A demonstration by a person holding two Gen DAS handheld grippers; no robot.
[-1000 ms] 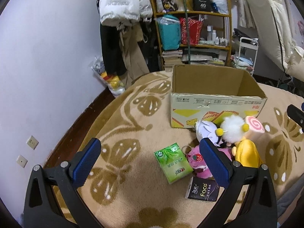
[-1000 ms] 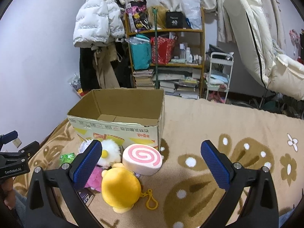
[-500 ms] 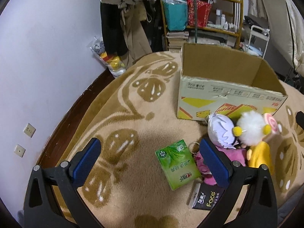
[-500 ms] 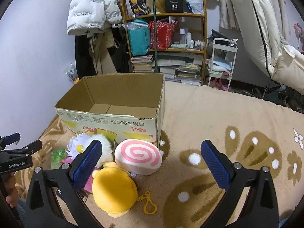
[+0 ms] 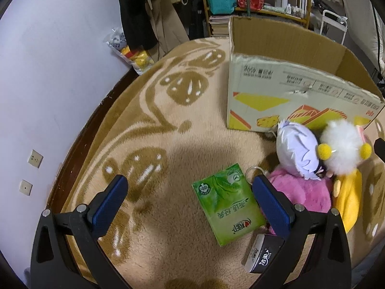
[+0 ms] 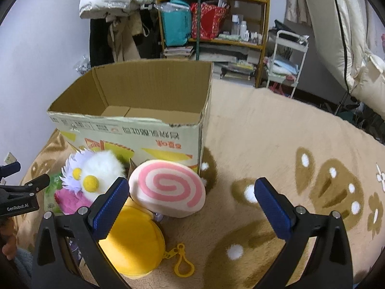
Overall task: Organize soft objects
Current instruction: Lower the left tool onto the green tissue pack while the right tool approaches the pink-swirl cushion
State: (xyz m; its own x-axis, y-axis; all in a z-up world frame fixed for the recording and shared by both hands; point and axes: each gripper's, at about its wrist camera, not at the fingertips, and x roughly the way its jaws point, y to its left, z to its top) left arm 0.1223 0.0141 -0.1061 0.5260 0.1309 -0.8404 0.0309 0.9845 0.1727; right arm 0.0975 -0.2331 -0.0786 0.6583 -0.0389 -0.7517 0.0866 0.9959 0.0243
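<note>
An open cardboard box (image 5: 298, 96) (image 6: 134, 130) stands on the patterned rug, nothing visible inside. In front of it lie a green tissue pack (image 5: 228, 204), a black tissue pack (image 5: 262, 255), a pink plush (image 5: 305, 192), a white-haired doll (image 5: 296, 154), a fluffy white plush (image 6: 101, 168), a pink swirl cushion (image 6: 168, 187) and a yellow plush (image 6: 134, 243) with a keyring clip. My left gripper (image 5: 190, 202) hangs open above the green pack. My right gripper (image 6: 190, 200) is open over the swirl cushion and the yellow plush. The left tool (image 6: 19, 200) shows at the right view's left edge.
A lilac wall (image 5: 48, 72) with sockets runs along the left. Behind the box stand a cluttered shelf (image 6: 211, 19), hanging coats (image 6: 115, 0), a white trolley (image 6: 286, 60) and pale bedding (image 6: 349, 36). Bare rug (image 6: 300, 144) stretches to the right of the box.
Both grippers have moved forward and lower toward the pile, so the toys and the box look larger. Both remain open. No object has shifted.
</note>
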